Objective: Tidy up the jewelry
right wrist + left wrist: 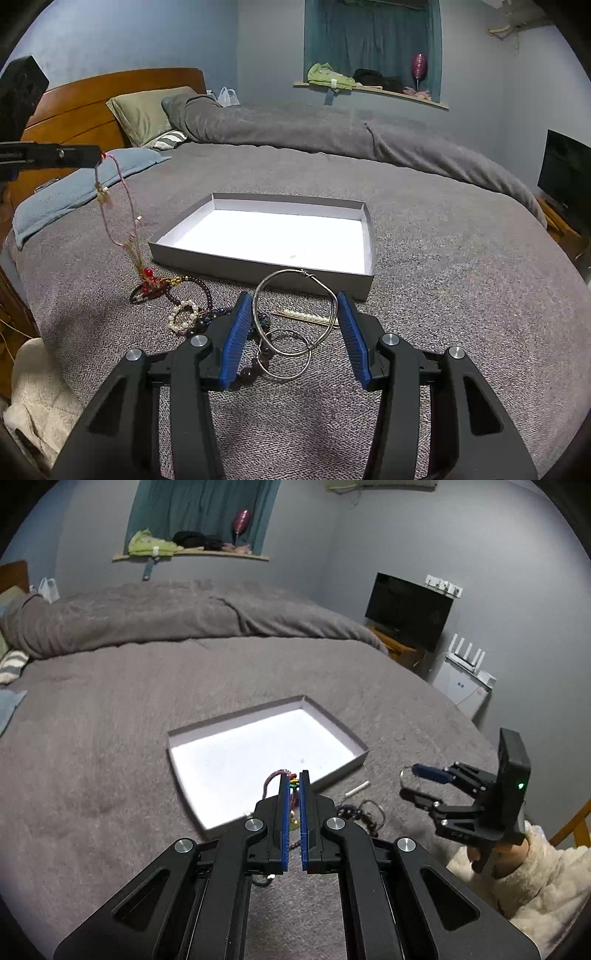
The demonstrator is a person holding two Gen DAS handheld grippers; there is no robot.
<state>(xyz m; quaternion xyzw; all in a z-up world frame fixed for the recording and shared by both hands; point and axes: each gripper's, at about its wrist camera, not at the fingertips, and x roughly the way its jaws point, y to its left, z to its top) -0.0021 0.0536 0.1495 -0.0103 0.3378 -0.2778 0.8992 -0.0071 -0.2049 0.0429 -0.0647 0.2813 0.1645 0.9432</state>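
Observation:
My left gripper (pixel 294 780) is shut on a pink cord necklace (pixel 271 781) with coloured beads, in front of the shallow grey box (pixel 334 725) with a white floor. In the right wrist view the left gripper (pixel 99 157) hangs high at the left. The necklace (pixel 127 206) dangles from it down to red beads (pixel 147 274) on the bed. My right gripper (pixel 295 306) has its blue pads against both sides of a large silver bangle (pixel 295 272), in front of the box (pixel 258 264). A smaller ring (pixel 284 376), a pearl bracelet (pixel 183 314) and dark beads (pixel 205 291) lie nearby.
A pearl-topped stick (pixel 306 315) lies beside the pile on the grey bedspread (pixel 443 295). A rolled duvet (pixel 332 129), pillows (pixel 147 110) and a wooden headboard (pixel 92 99) lie beyond. A TV (pixel 408 611) stands by the wall. A cream sleeve (pixel 535 871) is at the lower right.

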